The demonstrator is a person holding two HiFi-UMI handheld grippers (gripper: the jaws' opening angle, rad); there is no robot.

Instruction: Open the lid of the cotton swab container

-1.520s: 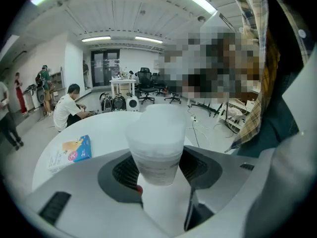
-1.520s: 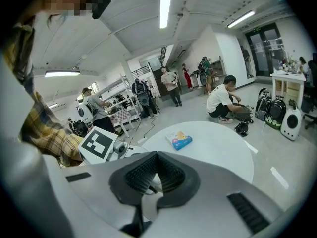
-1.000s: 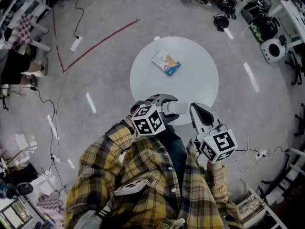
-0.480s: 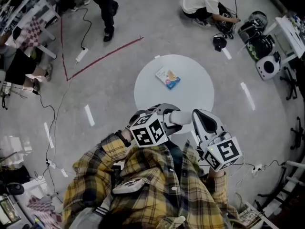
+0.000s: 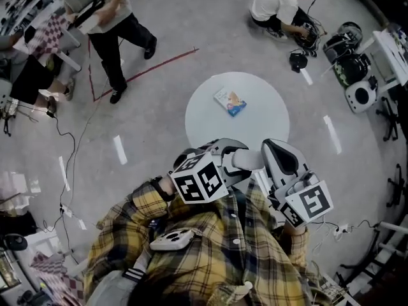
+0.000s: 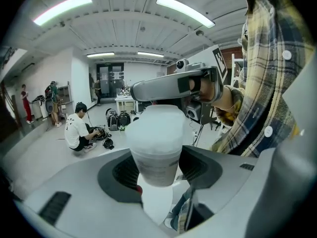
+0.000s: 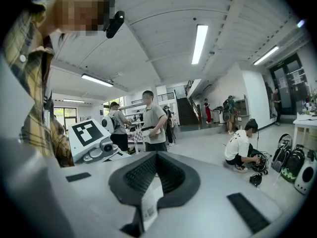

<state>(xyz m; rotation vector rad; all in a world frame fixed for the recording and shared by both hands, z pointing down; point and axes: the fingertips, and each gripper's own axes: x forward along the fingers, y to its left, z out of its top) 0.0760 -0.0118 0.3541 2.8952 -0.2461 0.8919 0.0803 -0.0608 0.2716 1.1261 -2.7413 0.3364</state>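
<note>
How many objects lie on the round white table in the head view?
1: a flat blue and white packet on the far half of the round white table. The table's near edge is out of sight, so more may be hidden.

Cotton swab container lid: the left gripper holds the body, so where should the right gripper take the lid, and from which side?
Grip the lid across its round side wall, coming from its free end: it sticks out past the left gripper, whose jaws clamp the cotton swab container lower down. The right gripper, jaws shut, would likely need to open first.
</note>
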